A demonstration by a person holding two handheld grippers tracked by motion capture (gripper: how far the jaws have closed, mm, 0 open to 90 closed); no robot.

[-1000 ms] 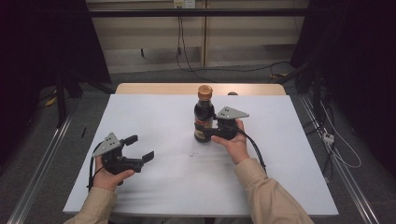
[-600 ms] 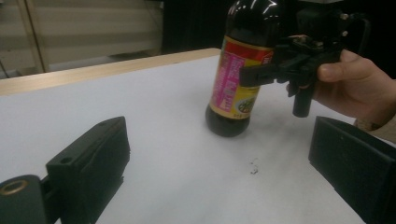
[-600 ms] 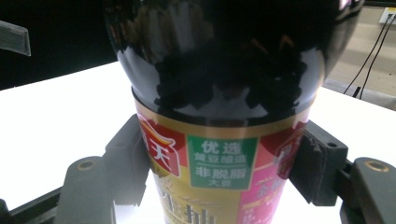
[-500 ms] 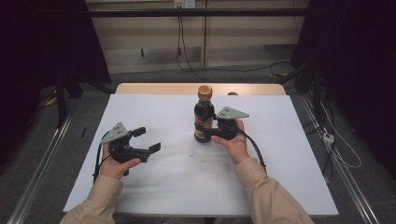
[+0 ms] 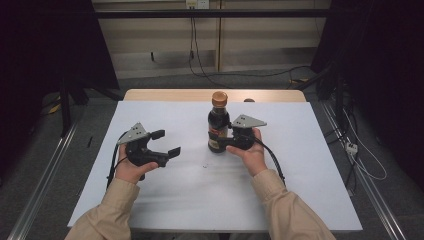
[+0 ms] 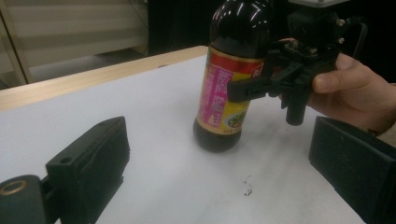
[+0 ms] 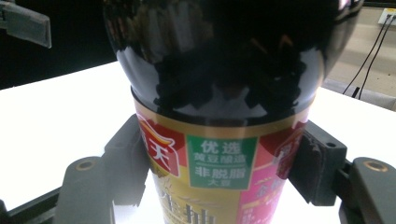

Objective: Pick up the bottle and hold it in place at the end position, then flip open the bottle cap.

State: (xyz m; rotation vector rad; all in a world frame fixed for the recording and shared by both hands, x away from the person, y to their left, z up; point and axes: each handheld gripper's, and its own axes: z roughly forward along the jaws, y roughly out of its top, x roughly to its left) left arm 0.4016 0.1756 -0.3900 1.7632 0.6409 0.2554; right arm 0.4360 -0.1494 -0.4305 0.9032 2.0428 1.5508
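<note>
Soy sauce bottle point(image 5: 218, 125), dark and glossy with an orange-brown cap, stands upright on the white table cover point(image 5: 310, 180), a little beyond the middle of the table and towards my right side. Its label is gold, red and pink, with a green panel of printed characters.

My right gripper point(image 5: 226, 144) is closed on the bottle's lower body, across the label. In the right gripper view the bottle point(image 7: 219, 116) sits between my two black jaws, and both pads press against its sides. My right hand point(image 5: 250, 152) wraps the gripper body from behind, and the grey three-cornered plate sits on top of it, just beside the bottle's shoulder.

My left gripper point(image 5: 166, 142) is well apart from the bottle, over the left half of the table, with nothing between its jaws. They stand wide open, pointing across the table towards the bottle. In the left gripper view the bottle point(image 6: 231, 79) shows between my two spread jaws, farther off, with the right gripper point(image 6: 261, 86) clamped on its label and my right hand point(image 6: 355, 93) behind it. My left hand point(image 5: 131, 167) holds the gripper from below, cable trailing back along my sleeve.

A few small dark specks point(image 5: 204, 165) lie on the cover near the bottle's base.
</note>
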